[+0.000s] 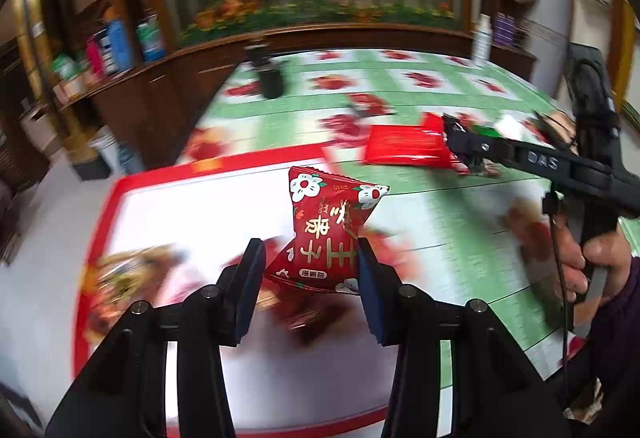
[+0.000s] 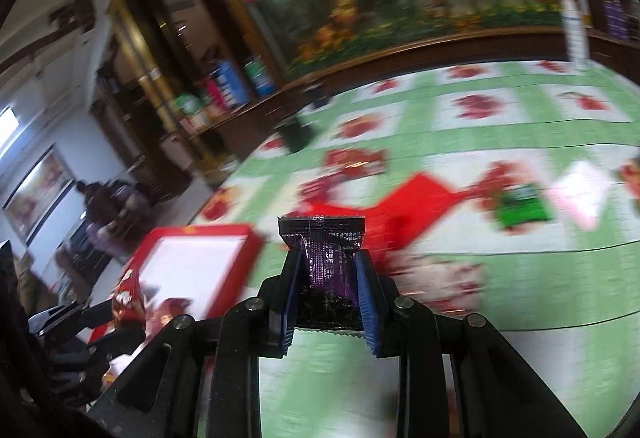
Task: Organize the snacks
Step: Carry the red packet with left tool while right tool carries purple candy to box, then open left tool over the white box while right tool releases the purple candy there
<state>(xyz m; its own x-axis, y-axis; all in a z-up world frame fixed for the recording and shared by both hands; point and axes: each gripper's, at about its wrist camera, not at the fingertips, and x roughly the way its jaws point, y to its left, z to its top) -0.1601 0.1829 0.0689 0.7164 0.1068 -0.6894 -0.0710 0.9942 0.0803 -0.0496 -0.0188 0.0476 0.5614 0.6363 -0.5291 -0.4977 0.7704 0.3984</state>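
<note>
Jaws of the left gripper (image 1: 311, 270) clamped a red snack packet (image 1: 326, 234), the right gripper's (image 2: 328, 278) a purple packet (image 2: 326, 262); both seemingly headed for the red tray (image 1: 240, 168), lower left, needing release there.

Purple snack packet (image 2: 330, 270) between right tongs (image 2: 329, 274)

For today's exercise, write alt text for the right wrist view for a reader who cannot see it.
The right gripper pinches a dark purple snack packet above a green floral tablecloth. Red packets and a green packet lie scattered ahead; a red-rimmed white tray sits at left.
</note>
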